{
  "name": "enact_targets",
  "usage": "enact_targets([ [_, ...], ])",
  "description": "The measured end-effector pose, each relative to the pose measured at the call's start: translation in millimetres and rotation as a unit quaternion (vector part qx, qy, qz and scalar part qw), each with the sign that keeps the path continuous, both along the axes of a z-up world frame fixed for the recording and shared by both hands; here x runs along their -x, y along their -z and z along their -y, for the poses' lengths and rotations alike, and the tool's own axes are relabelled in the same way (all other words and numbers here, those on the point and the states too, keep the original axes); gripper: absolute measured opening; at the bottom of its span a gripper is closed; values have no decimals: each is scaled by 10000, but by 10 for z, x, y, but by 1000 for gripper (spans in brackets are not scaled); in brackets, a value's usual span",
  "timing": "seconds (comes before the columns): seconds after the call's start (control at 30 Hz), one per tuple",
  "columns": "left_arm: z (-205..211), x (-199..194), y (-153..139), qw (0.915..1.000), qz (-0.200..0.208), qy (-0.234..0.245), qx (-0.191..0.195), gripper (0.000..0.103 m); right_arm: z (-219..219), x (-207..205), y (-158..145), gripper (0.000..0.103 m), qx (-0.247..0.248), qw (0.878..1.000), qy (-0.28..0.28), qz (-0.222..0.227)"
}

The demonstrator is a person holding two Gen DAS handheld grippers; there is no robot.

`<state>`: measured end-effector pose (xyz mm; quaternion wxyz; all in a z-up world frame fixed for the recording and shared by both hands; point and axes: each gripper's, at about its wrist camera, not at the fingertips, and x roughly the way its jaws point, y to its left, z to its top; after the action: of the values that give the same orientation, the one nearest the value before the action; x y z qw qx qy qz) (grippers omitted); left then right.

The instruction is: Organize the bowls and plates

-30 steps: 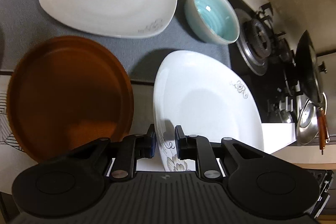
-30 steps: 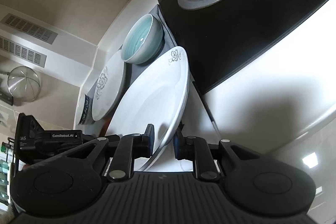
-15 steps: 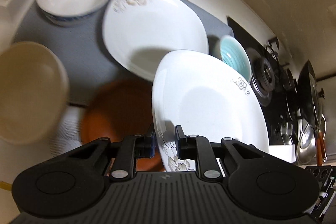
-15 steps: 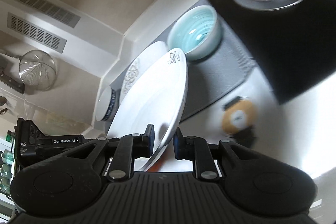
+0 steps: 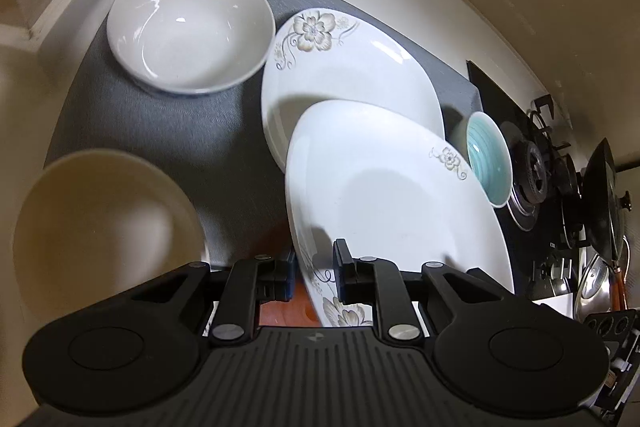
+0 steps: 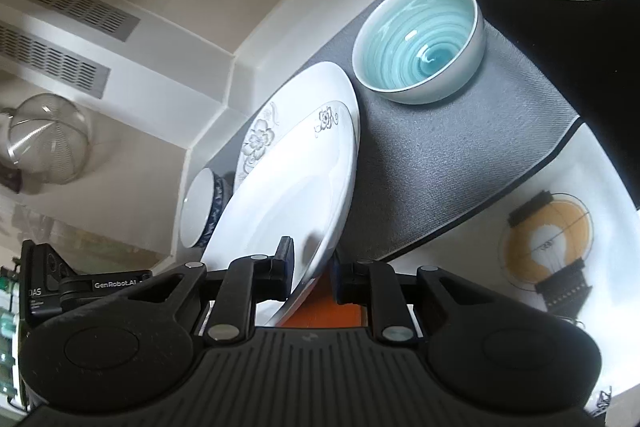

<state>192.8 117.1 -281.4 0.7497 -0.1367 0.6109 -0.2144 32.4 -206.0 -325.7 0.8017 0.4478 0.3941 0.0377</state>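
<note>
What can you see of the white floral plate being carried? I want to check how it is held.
The carried plate is glossy white, ceramic-looking, rounded-triangular, with grey-beige flower prints at its near rim and far corner. It is lifted and tilted, empty. The left claw and right claw each pinch its rim, one finger above and one below. It hangs over a matching plate on the grey mat.
</note>
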Motion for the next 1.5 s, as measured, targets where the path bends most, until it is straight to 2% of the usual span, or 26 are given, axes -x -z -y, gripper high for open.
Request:
enact_targets([
  [0.33, -1, -267, 178, 9998, -128, 83, 129, 19, -61, -223, 47, 20, 196, 9992, 224, -277],
  [0.57, -65, -396, 273, 9987, -318, -72, 381, 19, -100, -380, 103, 17, 387, 9975, 426, -413],
  [0.83, -286, -299, 291, 9910, -874, -270, 981, 19, -119, -468, 186, 15, 502, 9969, 441, -424],
  [0.93, -285, -190, 317, 9881, -1056, -302, 1081, 20, -132, -496, 195, 15, 522, 9965, 497, -428],
  [1.03, -272, -177, 361, 9878, -1016, -360, 1125, 19, -131, -513, 210, 15, 502, 9966, 507, -416],
  [1.07, -249, -182, 372, 9883, -991, -358, 1104, 15, -130, -518, 214, 15, 503, 9966, 499, -412],
  [1.1, -211, -185, 362, 9900, -895, -308, 1046, 16, -123, -520, 219, 15, 489, 9967, 501, -417],
  [1.17, -163, -190, 331, 9928, -698, -204, 948, 16, -90, -531, 244, 15, 335, 9971, 526, -444],
  [1.23, -182, -206, 346, 9923, -696, -271, 987, 15, -49, -533, 281, 15, 135, 9976, 490, -474],
  [1.37, -241, -227, 414, 9897, -800, -422, 1105, 14, -51, -509, 212, 23, 342, 9976, 316, -506],
  [1.47, -264, -243, 413, 9897, -787, -485, 1093, 13, -18, -432, 142, 39, 384, 9976, 258, -522],
  [1.5, -265, -256, 413, 9896, -786, -496, 1096, 13, -5, -406, 124, 40, 414, 9974, 264, -536],
])
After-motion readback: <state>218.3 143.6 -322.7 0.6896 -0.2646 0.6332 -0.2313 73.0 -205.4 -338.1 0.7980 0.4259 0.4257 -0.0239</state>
